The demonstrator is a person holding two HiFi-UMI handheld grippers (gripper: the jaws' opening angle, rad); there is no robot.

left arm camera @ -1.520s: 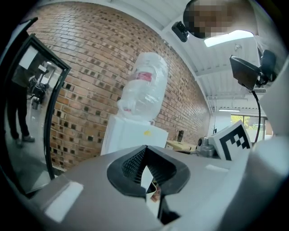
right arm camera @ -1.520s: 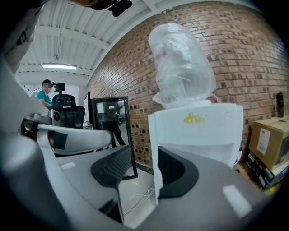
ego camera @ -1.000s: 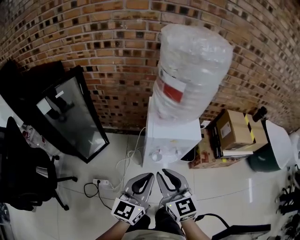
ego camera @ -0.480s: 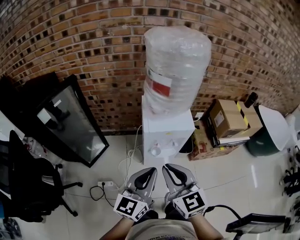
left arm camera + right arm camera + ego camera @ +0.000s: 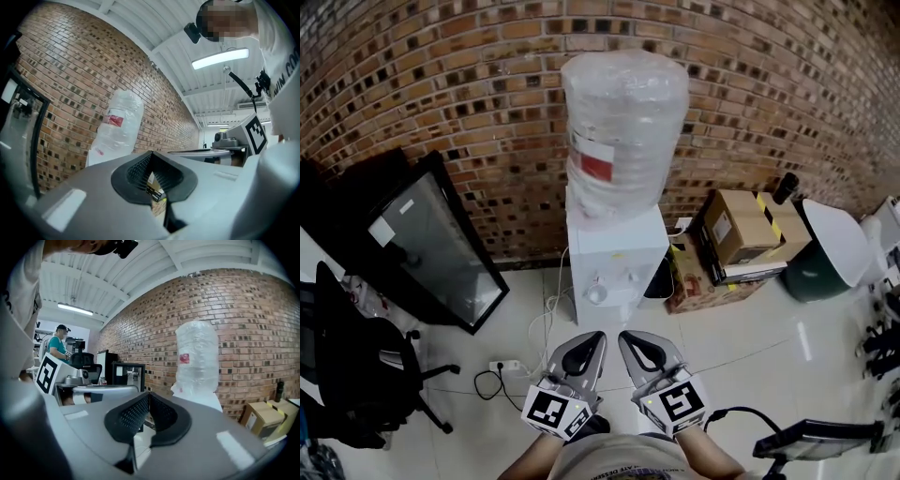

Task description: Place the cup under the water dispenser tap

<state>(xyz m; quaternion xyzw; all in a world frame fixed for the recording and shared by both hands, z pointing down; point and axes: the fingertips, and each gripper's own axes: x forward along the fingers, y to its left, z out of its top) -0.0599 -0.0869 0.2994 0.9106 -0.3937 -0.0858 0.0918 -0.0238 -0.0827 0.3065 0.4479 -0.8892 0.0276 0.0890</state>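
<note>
A white water dispenser (image 5: 614,258) stands against the brick wall, with a big clear bottle (image 5: 623,131) upside down on top. Small taps (image 5: 600,292) show on its front. No cup shows in any view. My left gripper (image 5: 598,335) and right gripper (image 5: 623,336) are held side by side over the floor just in front of the dispenser. Both are shut with nothing between the jaws. The left gripper (image 5: 151,152) has the bottle (image 5: 117,129) beyond it to the left. The right gripper (image 5: 149,393) has the bottle (image 5: 197,357) beyond it to the right.
A black-framed glass panel (image 5: 441,239) leans on the wall at the left, with a black office chair (image 5: 352,356) nearer. A power strip (image 5: 502,366) and cables lie on the floor tiles. Cardboard boxes (image 5: 741,230) and a green bin (image 5: 825,258) stand to the right.
The head view has swung, so the dispenser now sits further left, straight beyond the grippers. Both grippers stay side by side low in the view.
</note>
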